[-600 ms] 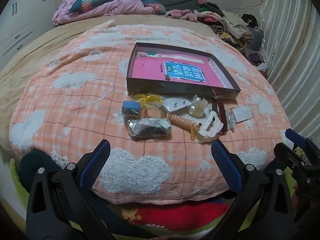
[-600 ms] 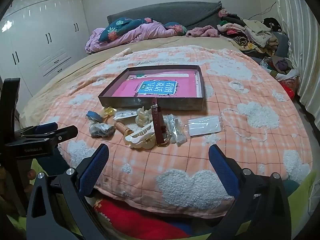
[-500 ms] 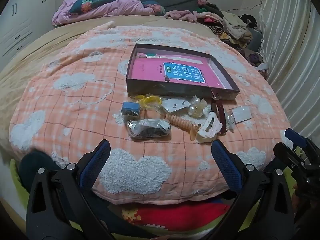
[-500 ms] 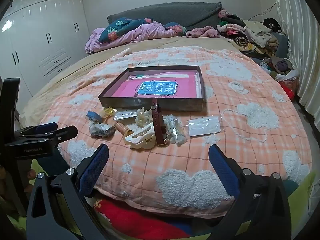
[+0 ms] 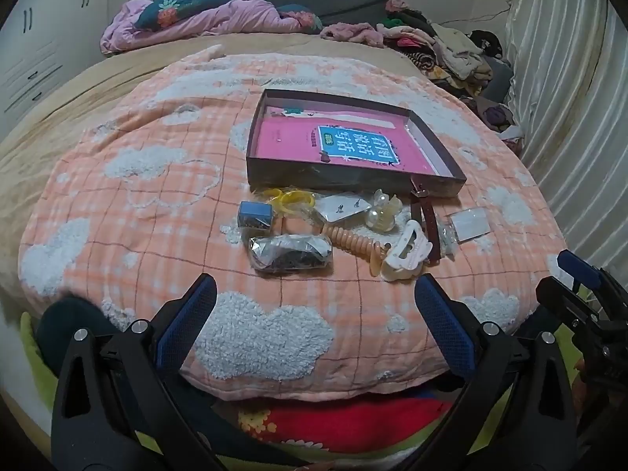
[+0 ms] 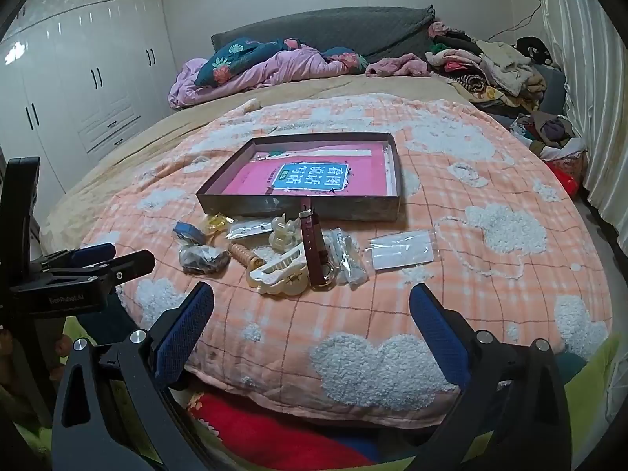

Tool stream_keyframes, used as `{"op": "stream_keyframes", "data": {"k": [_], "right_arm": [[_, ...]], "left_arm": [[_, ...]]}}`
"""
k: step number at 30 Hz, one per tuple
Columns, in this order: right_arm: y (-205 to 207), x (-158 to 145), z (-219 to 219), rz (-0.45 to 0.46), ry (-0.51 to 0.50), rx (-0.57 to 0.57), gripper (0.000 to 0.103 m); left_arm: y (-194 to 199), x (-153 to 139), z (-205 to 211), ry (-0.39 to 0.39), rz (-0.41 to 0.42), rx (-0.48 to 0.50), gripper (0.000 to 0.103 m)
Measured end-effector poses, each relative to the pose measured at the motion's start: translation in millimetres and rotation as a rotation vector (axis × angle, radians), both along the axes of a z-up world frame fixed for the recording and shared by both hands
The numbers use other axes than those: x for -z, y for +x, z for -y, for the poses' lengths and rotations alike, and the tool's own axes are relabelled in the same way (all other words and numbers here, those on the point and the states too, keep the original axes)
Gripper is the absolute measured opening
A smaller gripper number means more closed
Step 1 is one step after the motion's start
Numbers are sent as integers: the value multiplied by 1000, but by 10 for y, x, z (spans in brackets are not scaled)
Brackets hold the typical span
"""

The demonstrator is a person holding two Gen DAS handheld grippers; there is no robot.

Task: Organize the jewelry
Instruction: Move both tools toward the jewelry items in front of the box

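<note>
A loose cluster of jewelry and hair accessories lies on the peach checked quilt with white fleecy clouds (image 5: 165,212), just in front of a shallow dark cardboard box (image 5: 345,180) whose floor is covered by a pink booklet with a blue label (image 5: 341,143). In the cluster, a cream plastic claw hair clip (image 5: 406,253) touches a coiled peach spiral hair tie (image 5: 353,241); a maroon leather strap with a metal buckle (image 6: 316,251) leans its far end against the box's near wall. To the left sit a crinkled clear bag of dark beads (image 5: 290,253), a small blue box (image 5: 255,215) and yellow translucent rings (image 5: 288,198). A flat clear plastic sleeve (image 6: 400,253) lies apart to the right. The left gripper (image 5: 314,322) and the right gripper (image 6: 312,318) both hover at the quilt's near edge, jaws spread wide with nothing between the blue pads. Crumpled bedding (image 6: 267,66) lies at the headboard.
</note>
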State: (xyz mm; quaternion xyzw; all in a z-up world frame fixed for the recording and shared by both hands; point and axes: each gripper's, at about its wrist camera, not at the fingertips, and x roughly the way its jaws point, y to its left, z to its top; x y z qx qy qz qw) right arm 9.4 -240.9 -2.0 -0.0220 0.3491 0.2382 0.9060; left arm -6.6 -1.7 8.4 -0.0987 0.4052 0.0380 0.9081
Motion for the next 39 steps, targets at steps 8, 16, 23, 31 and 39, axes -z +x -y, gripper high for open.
{"op": "stream_keyframes", "data": {"k": [8,16,23,31,39], "right_arm": [[-41,-24,-3,5,0,0,99],[-32,-19,-4,2,1,-2,99],[-32,-20,4,4,-1,-4,99],[-31,-26,-6,6,-2,-2,99],[-15,-40,-2,10,-1,-2,99]], "left_arm": [[-9,-16,-9,3,7,2,95],[-12,-31,3,8,11,4,95],[-8,-43,9,7,13,2,95],[-21,-61,27,14,22,6,95],[-21,-76,36,19,26,5,95]]}}
